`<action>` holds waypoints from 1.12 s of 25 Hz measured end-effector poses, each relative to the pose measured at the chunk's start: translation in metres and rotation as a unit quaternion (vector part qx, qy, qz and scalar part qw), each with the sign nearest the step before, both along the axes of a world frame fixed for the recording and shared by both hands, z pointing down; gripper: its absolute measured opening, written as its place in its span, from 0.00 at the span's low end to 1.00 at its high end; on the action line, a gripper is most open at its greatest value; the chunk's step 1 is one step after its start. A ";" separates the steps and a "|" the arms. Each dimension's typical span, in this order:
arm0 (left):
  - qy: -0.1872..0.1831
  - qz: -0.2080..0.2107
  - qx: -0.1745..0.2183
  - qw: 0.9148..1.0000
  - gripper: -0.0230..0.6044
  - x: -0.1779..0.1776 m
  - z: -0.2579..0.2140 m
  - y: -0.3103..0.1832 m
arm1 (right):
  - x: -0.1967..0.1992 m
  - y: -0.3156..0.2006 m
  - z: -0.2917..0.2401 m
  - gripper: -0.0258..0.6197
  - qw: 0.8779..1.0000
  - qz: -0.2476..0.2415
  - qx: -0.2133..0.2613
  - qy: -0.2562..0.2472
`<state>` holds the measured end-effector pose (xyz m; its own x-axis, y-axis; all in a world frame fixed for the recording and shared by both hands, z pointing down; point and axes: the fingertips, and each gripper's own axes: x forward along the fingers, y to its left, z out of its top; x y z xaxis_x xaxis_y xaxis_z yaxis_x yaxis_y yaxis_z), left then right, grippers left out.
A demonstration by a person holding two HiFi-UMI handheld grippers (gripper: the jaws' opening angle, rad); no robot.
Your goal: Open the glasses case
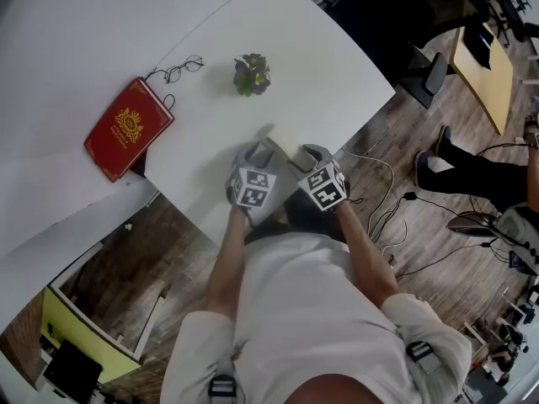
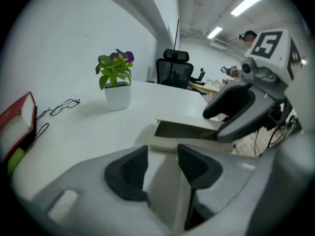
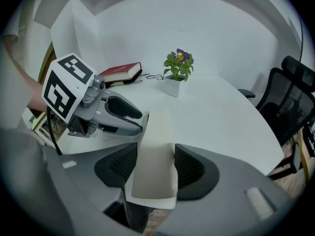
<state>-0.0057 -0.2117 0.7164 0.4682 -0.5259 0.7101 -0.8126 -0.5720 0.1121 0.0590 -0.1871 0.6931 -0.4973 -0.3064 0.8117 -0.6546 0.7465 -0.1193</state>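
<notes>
The cream glasses case [image 2: 183, 131] sits just ahead of both claws, with its long axis across the left claw's front and in line with the right claw's jaws. Our left gripper [image 2: 161, 157] is clamped on the case's near part. Our right gripper [image 3: 155, 154], fairly wide, straddles the raised lid [image 3: 157, 124], and its pads seem to press on it.

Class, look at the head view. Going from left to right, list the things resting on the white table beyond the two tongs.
red book → glasses → potted plant
</notes>
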 end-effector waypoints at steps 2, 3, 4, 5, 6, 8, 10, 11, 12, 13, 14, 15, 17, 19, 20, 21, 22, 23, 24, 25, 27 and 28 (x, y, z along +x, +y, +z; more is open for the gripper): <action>-0.001 0.000 0.000 1.000 0.34 0.000 0.000 0.000 | 0.001 0.000 -0.002 0.40 1.000 0.002 0.002 -0.001; 0.000 0.000 0.001 1.000 0.34 0.000 -0.001 0.000 | 0.001 0.000 -0.002 0.39 1.000 0.003 0.002 -0.002; 0.000 0.000 0.001 1.000 0.34 0.000 -0.001 0.000 | 0.002 0.000 -0.003 0.38 1.000 0.003 0.003 -0.002; 0.001 0.000 0.001 1.000 0.34 0.000 0.000 0.000 | 0.002 0.000 -0.003 0.38 1.000 0.004 0.002 -0.003; 0.001 0.000 0.001 1.000 0.34 0.000 0.000 0.000 | 0.002 0.000 -0.004 0.37 1.000 0.004 0.002 -0.003; 0.001 0.000 0.000 1.000 0.34 0.000 0.000 0.000 | 0.003 -0.001 -0.005 0.36 1.000 0.004 0.005 -0.005; 0.002 0.000 0.000 1.000 0.34 0.000 0.000 0.000 | 0.003 -0.002 -0.006 0.34 1.000 0.005 0.007 -0.007; 0.002 -0.001 0.000 1.000 0.34 0.000 0.000 0.000 | 0.003 -0.002 -0.007 0.33 1.000 0.005 0.008 -0.008; 0.003 -0.001 0.000 1.000 0.34 0.000 0.000 0.000 | 0.003 -0.002 -0.007 0.33 1.000 0.006 0.008 -0.009; 0.003 -0.002 0.000 1.000 0.34 -0.001 0.001 0.000 | 0.003 -0.002 -0.008 0.32 1.000 0.006 0.008 -0.010; 0.004 -0.003 0.000 1.000 0.34 -0.001 0.001 0.000 | 0.003 -0.002 -0.008 0.32 1.000 0.005 0.008 -0.011; 0.004 -0.003 0.001 1.000 0.34 -0.001 0.001 0.000 | 0.003 -0.002 -0.008 0.31 1.000 0.005 0.008 -0.011; 0.003 -0.004 0.001 1.000 0.34 -0.001 0.001 0.000 | 0.005 -0.003 -0.009 0.30 1.000 0.005 0.009 -0.012; 0.003 -0.004 0.001 1.000 0.34 -0.001 0.004 0.001 | 0.006 -0.003 -0.009 0.29 1.000 0.006 0.008 -0.013; 0.003 -0.004 0.001 1.000 0.34 -0.001 0.006 0.001 | 0.007 -0.003 -0.009 0.28 1.000 0.007 0.007 -0.013; 0.003 -0.005 0.001 1.000 0.34 -0.001 0.006 0.001 | 0.007 -0.003 -0.010 0.28 1.000 0.007 0.007 -0.013; 0.003 -0.005 0.002 1.000 0.34 -0.001 0.004 0.001 | 0.007 -0.004 -0.010 0.28 1.000 0.008 0.007 -0.014; 0.003 -0.005 0.003 1.000 0.34 -0.001 0.002 0.000 | 0.007 -0.004 -0.011 0.27 1.000 0.008 0.007 -0.016; 0.004 -0.005 0.003 1.000 0.34 -0.001 0.001 -0.001 | 0.006 -0.004 -0.012 0.27 1.000 0.009 0.008 -0.018; 0.003 -0.005 0.003 1.000 0.34 0.000 0.000 -0.001 | 0.006 -0.005 -0.013 0.26 1.000 0.009 0.010 -0.020; 0.002 -0.004 0.003 1.000 0.34 0.000 -0.001 0.000 | 0.007 -0.006 -0.014 0.24 1.000 0.010 0.011 -0.021; 0.001 -0.005 0.003 1.000 0.34 -0.001 -0.001 0.000 | 0.008 -0.005 -0.015 0.24 1.000 0.011 0.011 -0.021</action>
<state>-0.0062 -0.2118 0.7158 0.4652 -0.5338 0.7061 -0.8175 -0.5650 0.1114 0.0667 -0.1924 0.6785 -0.5232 -0.3350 0.7836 -0.6660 0.7344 -0.1307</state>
